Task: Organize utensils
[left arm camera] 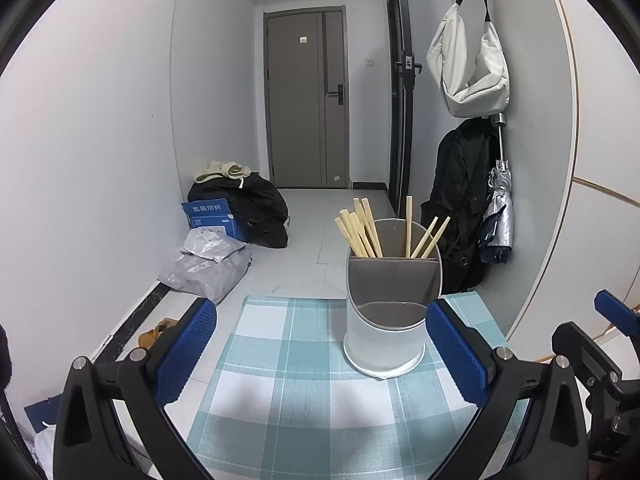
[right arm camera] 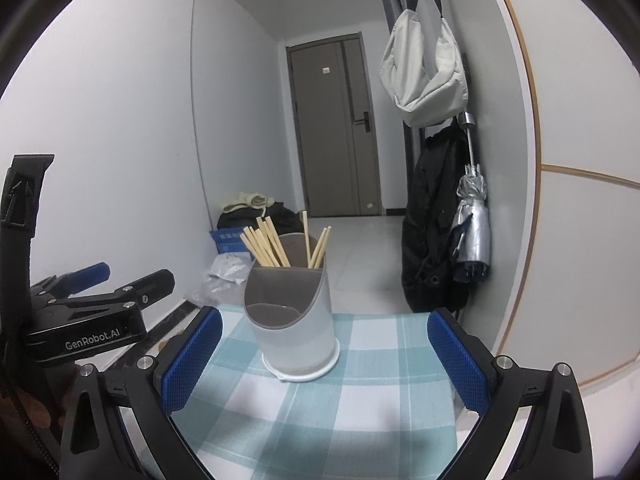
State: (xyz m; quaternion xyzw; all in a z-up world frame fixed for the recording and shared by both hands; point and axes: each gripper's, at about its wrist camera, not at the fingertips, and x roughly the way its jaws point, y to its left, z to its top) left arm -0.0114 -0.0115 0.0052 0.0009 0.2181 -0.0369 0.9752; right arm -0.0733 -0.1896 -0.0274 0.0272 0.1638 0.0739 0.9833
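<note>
Checked tablecloth (left arm camera: 280, 360) bears the holder (left arm camera: 386, 320) of chopsticks (left arm camera: 360, 228) near its far edge, both tools (left arm camera: 320, 352) (right arm camera: 324, 360) spread apart, empty.

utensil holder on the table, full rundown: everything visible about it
The utensil holder is a frosted, translucent white cylinder with a grey insert and a slanted top, low in front and high at the back. Dividers split it into compartments: the front one looks empty, and the two rear ones hold pale wooden chopsticks leaning at angles. It stands upright on the teal checked tablecloth. Neither gripper touches it.
</note>
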